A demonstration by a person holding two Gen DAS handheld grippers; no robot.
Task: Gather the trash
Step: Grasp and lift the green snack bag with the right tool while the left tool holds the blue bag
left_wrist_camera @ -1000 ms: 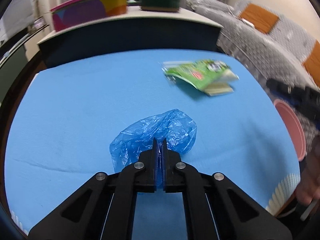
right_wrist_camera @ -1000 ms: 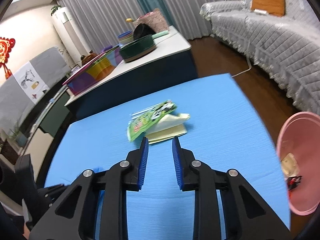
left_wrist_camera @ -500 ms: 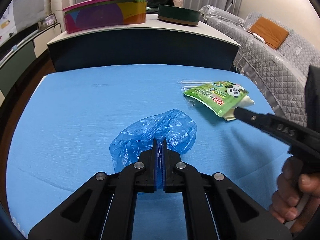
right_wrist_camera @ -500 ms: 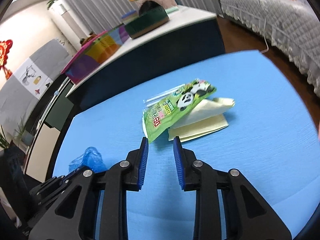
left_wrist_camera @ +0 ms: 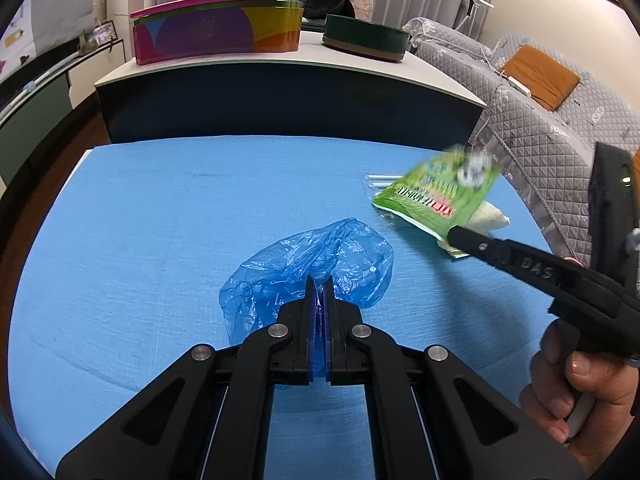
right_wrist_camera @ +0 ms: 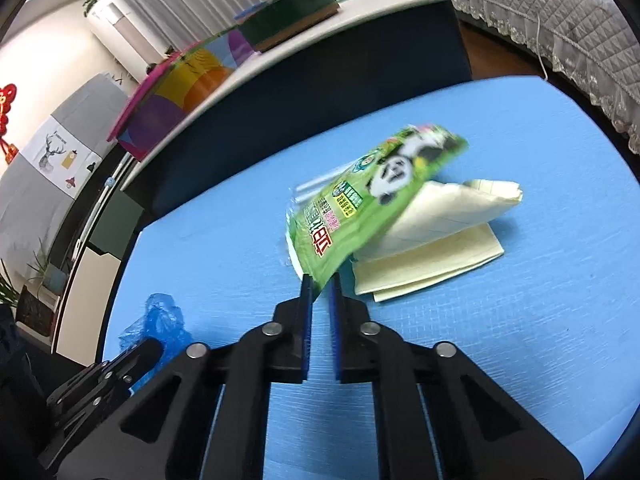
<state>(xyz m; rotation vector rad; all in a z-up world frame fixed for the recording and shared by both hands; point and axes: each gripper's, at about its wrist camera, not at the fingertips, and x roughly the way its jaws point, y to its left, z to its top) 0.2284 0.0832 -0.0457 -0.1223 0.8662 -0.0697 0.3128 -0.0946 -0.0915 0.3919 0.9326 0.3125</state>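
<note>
plastic bag (left_wrist_camera: 320, 256) on the table (left_wrist_camera: 160, 208) — left of wrapper (right_wrist_camera: 360, 216), wrapper atop folded paper (right_wrist_camera: 440, 248)

Quick count: one crumpled blue plastic bag (left_wrist_camera: 316, 258), one green panda snack pouch (right_wrist_camera: 372, 208), one folded cream paper bag (right_wrist_camera: 436, 248), one clear thin wrapper (left_wrist_camera: 380, 178), and two grippers, that's it.

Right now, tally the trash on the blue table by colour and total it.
Blue: 1, crumpled plastic bag pinched in the left claw
Green: 1, panda wrapper gripped by the right claw
Cream: 1, folded paper
Clear: 1, plastic sleeve
Total: 4
</note>
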